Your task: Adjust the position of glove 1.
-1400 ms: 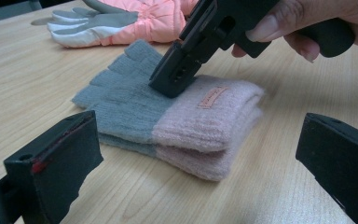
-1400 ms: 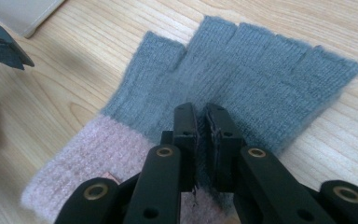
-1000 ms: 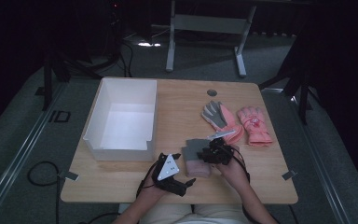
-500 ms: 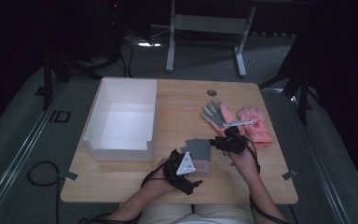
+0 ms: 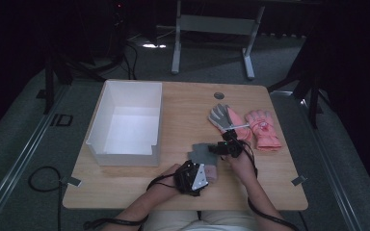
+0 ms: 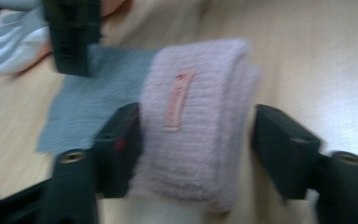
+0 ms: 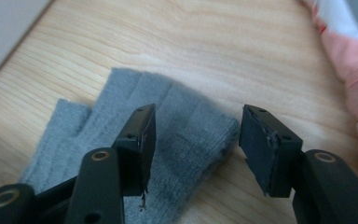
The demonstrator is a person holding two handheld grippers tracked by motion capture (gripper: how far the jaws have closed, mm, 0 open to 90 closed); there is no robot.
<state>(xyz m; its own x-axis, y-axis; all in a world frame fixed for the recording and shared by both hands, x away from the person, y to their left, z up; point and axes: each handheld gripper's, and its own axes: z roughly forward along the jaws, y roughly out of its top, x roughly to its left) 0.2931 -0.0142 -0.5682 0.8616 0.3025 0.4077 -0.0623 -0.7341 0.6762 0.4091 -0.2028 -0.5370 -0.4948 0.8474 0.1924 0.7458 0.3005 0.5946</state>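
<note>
So going across the table (image 5: pixel 125 190) from the left: there's a white bin (image 5: pixel 125 126) sitting open on the left half, nothing to do with the grippers right now.

Next over, near the front edge, is the left gripper (image 5: pixel 200 179). Its jaws have just been closing in, and the pink cuff (image 6: pixel 193 126) of the knit glove sits right between them. In the left gripper view the left-hand pad is touching the side of the cuff, while the other pad stands just off it with a sliver of table showing, so it's about half open and not really clamped yet. It's a bit blurry though.

The glove itself is a small grey glove (image 5: pixel 201 153) with that pink cuff at the near end, lying flat on the wood, fingers pointing away from the person.

Right of that is the right gripper (image 5: pixel 223 147), at the finger end of the same glove. Its jaws have just been opening. In the right gripper view they stand apart over the grey fingers (image 7: pixel 186 135), one pad above the knit, the other just past the glove's edge over bare wood, gripping nothing.

Further right and farther back lies a bigger grey-palmed glove (image 5: pixel 220 115), and beside it a pink one (image 5: pixel 263 129), touching each other.
</note>
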